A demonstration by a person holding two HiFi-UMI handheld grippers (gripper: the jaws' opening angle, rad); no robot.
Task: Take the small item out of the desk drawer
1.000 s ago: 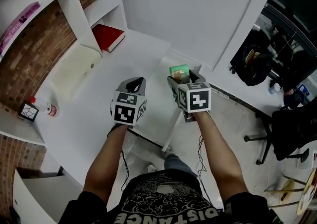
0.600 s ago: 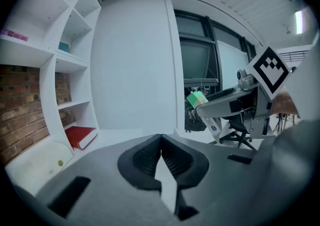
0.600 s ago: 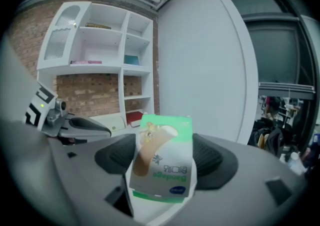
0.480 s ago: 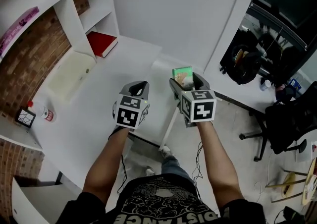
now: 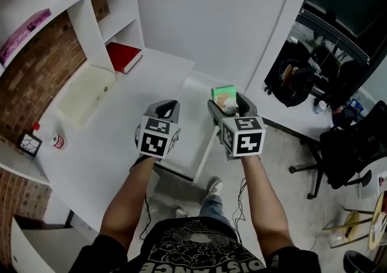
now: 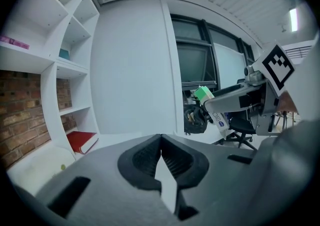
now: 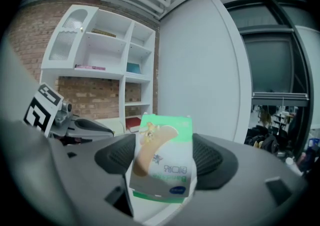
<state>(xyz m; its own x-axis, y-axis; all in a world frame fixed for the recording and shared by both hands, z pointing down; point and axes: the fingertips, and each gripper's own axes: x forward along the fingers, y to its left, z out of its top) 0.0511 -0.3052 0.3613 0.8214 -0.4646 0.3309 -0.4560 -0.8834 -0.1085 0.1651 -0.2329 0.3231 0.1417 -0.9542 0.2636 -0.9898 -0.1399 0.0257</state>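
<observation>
Right claw (image 5: 228,104), higher than before, around flat green-white cardboard box (image 7: 162,157)

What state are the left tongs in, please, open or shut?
Shut: the left tongs show dark pads meeting at the tips, with nothing between them.

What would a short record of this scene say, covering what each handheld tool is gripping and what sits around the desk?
left gripper: jaws shut, nothing between them
right gripper: jaws shut on a small green-and-white box, held up in the air
desk: white, with a small red-capped bottle at its left end
shelf: white, with a red book lying flat in the bottom compartment
</observation>
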